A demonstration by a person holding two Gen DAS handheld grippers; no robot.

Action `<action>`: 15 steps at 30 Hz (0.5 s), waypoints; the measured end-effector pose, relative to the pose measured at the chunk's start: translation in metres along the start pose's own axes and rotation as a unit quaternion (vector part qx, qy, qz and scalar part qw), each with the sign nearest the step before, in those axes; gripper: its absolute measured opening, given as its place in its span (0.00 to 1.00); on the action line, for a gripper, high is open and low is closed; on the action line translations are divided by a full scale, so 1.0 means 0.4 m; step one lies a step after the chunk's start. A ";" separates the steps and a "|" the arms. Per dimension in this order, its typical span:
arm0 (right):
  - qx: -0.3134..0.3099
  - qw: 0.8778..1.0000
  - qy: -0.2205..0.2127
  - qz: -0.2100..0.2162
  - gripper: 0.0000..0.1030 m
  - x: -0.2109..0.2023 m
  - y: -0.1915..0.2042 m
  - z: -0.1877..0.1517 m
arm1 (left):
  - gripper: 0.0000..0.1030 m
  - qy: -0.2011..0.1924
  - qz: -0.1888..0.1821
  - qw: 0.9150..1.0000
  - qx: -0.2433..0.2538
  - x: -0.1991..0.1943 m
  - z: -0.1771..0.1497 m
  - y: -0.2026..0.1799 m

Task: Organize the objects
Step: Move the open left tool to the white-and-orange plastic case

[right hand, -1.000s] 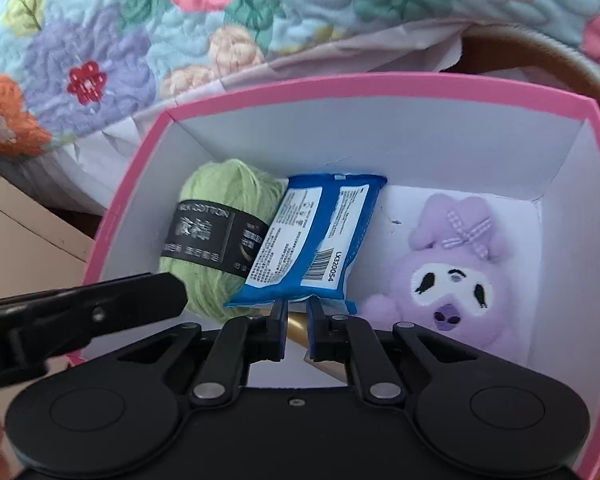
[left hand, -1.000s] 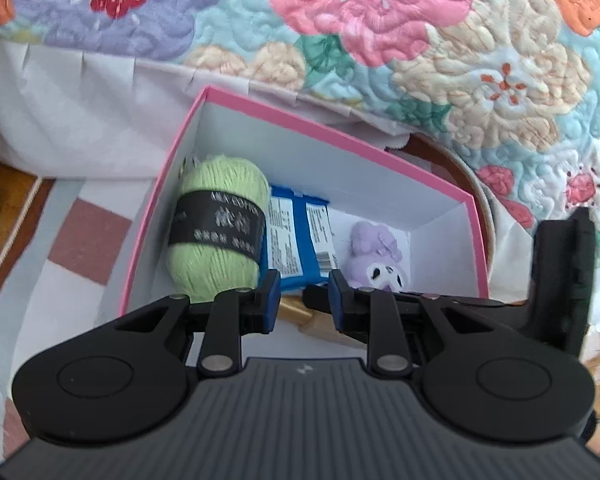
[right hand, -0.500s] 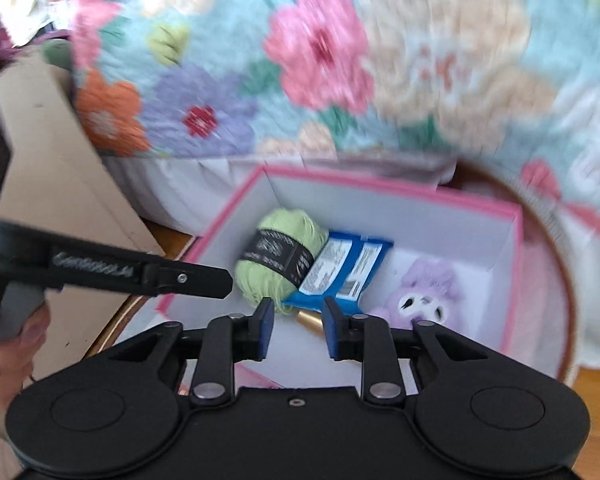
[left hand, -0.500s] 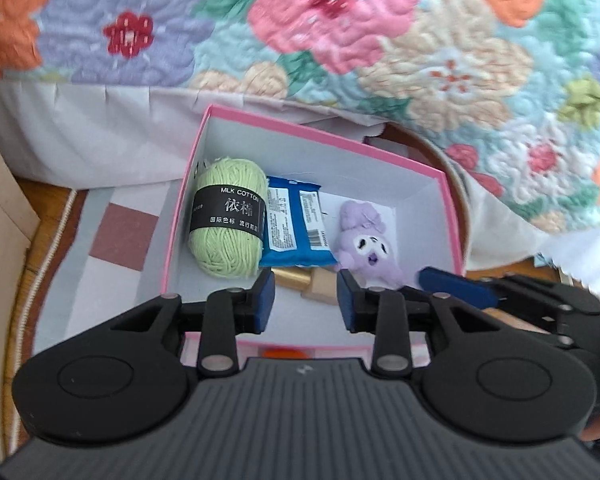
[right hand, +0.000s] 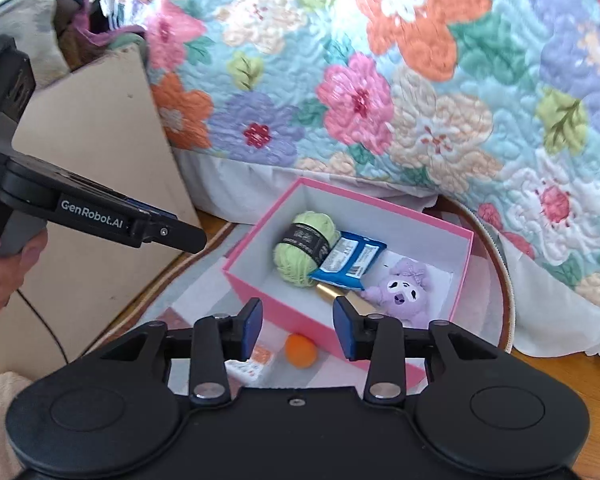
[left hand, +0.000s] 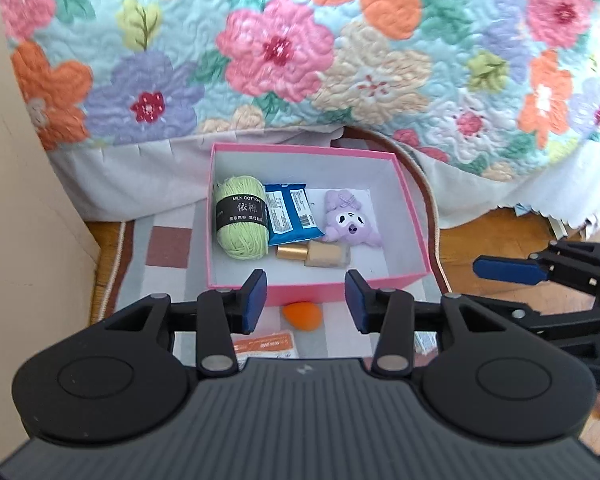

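A pink box point(left hand: 316, 294) on the rug holds a green yarn ball point(left hand: 242, 216), a blue packet point(left hand: 292, 216), a purple plush point(left hand: 350, 222) and a gold-capped bottle point(left hand: 314, 254) lying flat. In front of the box lie an orange sponge point(left hand: 302, 316) and an orange-and-white packet point(left hand: 266, 344). My left gripper point(left hand: 306, 300) hovers above the box's near wall, jaws opening, nothing between them. My right gripper point(right hand: 298, 326) hangs over the near corner of the pink box point(right hand: 380, 200), above the orange sponge point(right hand: 300, 350), jaws also opening and empty.
A floral quilt point(left hand: 300, 60) hangs down behind the box. A beige board point(right hand: 100, 140) stands at the left. The box rests on a round patchwork rug point(left hand: 168, 240) over wooden floor point(left hand: 500, 232). A person's hand point(right hand: 4, 272) grips the left tool.
Both grippers have risen up and back out of the box, and their jaws have gone from shut to parted. The sponge and small packet in front of the box have come into view.
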State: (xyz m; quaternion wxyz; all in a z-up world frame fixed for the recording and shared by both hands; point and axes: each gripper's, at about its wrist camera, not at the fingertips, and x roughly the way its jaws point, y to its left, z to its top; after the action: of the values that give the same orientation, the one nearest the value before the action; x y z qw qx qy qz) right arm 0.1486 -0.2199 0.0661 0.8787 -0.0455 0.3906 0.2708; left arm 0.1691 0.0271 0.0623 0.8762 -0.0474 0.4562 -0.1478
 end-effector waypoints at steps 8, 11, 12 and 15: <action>-0.002 1.000 0.005 0.024 0.57 -0.051 0.087 -0.047 | 0.53 -0.008 0.016 0.999 0.030 -0.077 -0.089 0.009; -0.008 0.999 0.014 0.036 0.58 -0.035 0.120 -0.076 | 0.54 -0.002 0.014 0.999 0.028 -0.070 -0.128 0.022; -0.013 0.999 0.016 0.038 0.58 -0.027 0.132 -0.086 | 0.55 -0.001 0.011 1.000 0.025 -0.064 -0.140 0.030; -0.032 0.999 0.019 0.031 0.59 0.000 0.165 -0.118 | 0.55 0.003 0.003 1.000 0.009 -0.037 -0.169 0.060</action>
State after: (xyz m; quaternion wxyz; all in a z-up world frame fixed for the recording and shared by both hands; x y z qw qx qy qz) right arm 0.0836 -0.1778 0.0421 0.8602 -0.0671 0.3999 0.3093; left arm 0.1113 0.0578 0.0298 0.8757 -0.0373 0.4576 -0.1492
